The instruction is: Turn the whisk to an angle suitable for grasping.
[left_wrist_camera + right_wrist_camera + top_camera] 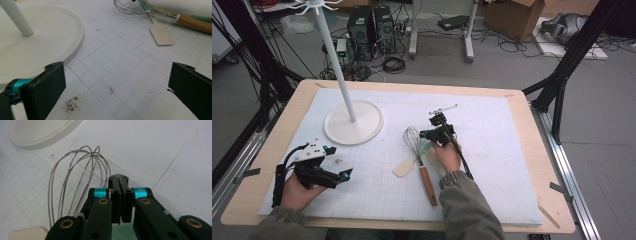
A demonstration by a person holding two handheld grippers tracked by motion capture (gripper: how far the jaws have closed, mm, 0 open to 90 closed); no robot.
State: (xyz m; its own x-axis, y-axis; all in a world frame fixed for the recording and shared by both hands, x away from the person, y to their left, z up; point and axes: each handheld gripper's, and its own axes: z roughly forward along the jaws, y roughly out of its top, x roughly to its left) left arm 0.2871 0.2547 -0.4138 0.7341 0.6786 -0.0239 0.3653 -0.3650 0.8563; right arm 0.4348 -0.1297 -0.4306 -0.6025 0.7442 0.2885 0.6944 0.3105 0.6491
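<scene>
The right tool [121, 195] is clenched, pads pressed flat together with nothing between them, and it hovers low just beside the wire whisk [77, 185]. In the high view that whisk [413, 141] lies on the white gridded mat [492, 165] of the counter [542, 150], its wooden handle pointing back toward the person, with a beige spatula [404, 168] touching it at one side and a green-handled utensil [428, 149] under the right hand. The left tool [343, 175] is released, jaws wide apart, resting over bare mat near the white stand base [353, 122]. The step looks like the approach to a pickup of the whisk. Next, the right tool would need to open, then straddle the handle or wires before closing.
</scene>
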